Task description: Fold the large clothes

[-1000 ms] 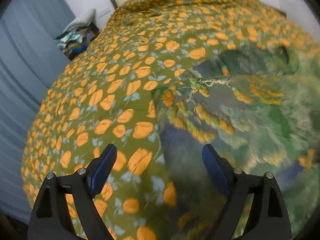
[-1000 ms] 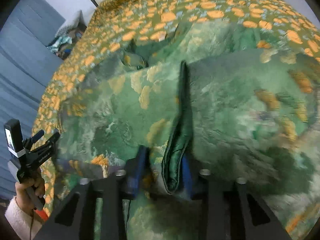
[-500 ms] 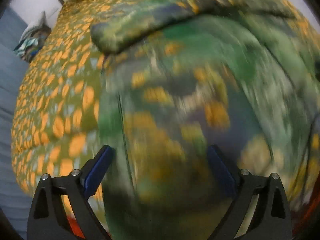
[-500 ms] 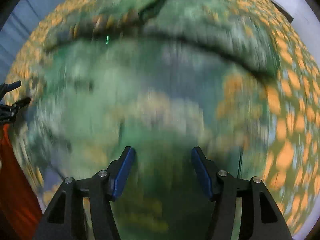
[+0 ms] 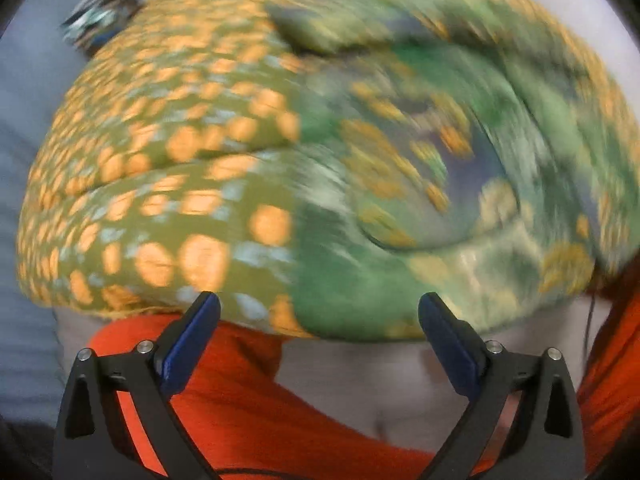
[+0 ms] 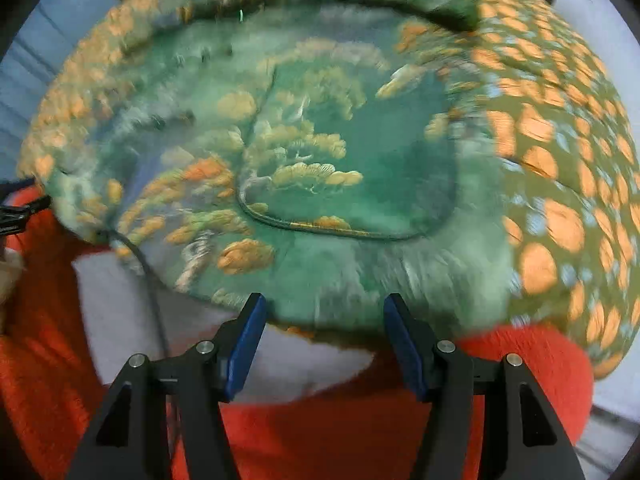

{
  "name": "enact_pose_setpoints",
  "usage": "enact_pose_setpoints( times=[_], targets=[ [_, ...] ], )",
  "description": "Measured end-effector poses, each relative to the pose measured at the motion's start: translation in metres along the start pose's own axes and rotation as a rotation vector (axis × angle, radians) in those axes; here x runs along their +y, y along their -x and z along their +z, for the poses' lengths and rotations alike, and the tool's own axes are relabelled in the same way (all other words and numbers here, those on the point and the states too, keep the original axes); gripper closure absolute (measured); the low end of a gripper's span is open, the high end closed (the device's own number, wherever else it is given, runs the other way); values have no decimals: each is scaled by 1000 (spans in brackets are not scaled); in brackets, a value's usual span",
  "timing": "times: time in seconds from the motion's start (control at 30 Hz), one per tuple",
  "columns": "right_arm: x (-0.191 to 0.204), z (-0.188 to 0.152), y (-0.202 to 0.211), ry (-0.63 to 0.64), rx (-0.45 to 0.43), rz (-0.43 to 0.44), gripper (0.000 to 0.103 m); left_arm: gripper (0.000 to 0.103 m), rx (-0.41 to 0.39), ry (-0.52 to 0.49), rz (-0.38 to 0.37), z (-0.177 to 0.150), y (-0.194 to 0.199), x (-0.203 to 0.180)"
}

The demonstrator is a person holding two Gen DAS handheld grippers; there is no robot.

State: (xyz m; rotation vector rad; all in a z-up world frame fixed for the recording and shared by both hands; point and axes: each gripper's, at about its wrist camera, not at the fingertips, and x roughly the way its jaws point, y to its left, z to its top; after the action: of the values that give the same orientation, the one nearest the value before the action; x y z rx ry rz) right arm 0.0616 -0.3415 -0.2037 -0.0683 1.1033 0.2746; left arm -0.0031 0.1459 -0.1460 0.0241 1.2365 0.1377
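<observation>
A large green garment (image 6: 320, 160) with pine and orange foliage print lies folded on the bed, reaching its near edge. It also shows in the left wrist view (image 5: 420, 200), blurred by motion. A pocket (image 6: 352, 184) with a dark rim faces up. My left gripper (image 5: 319, 322) is open and empty, held back off the bed's near edge. My right gripper (image 6: 323, 322) is open and empty, just in front of the garment's near edge.
The bed cover (image 5: 160, 184) is olive with orange spots and shows right of the garment in the right wrist view (image 6: 560, 160). The person's red and white clothing (image 6: 320, 420) fills the foreground below both grippers. A thin black cable (image 6: 148, 268) crosses at the left.
My right gripper let go of the garment's fold and opened. Both grippers pulled back from over the garment to the bed's near edge. The garment now lies flatter.
</observation>
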Motion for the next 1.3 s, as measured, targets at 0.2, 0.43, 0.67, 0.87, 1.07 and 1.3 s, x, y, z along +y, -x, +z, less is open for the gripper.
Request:
enact_pose_setpoints(
  times=[0.2,0.43,0.67,0.87,1.07,1.3],
  targets=[
    [-64,14,7,-173,-66,61,21,3,110,107,-152,10,-51,15],
    [-81,38,-56,-244,113,228,26,35,179,-36,-223,8,-76,-28],
    [-69,39,-35,-251,81,318,87,91,154,-9,-244,16,-49,-20],
    [-43,29,3,-245,45,373,88,92,157,-62,-239,9,-25,-25],
    [-31,-15,3,-315,117,458,88,93,206,18,-318,-23,-1,3],
    [-52,18,38,-437,-84,690,89,93,33,182,-529,51,34,41]
  ],
)
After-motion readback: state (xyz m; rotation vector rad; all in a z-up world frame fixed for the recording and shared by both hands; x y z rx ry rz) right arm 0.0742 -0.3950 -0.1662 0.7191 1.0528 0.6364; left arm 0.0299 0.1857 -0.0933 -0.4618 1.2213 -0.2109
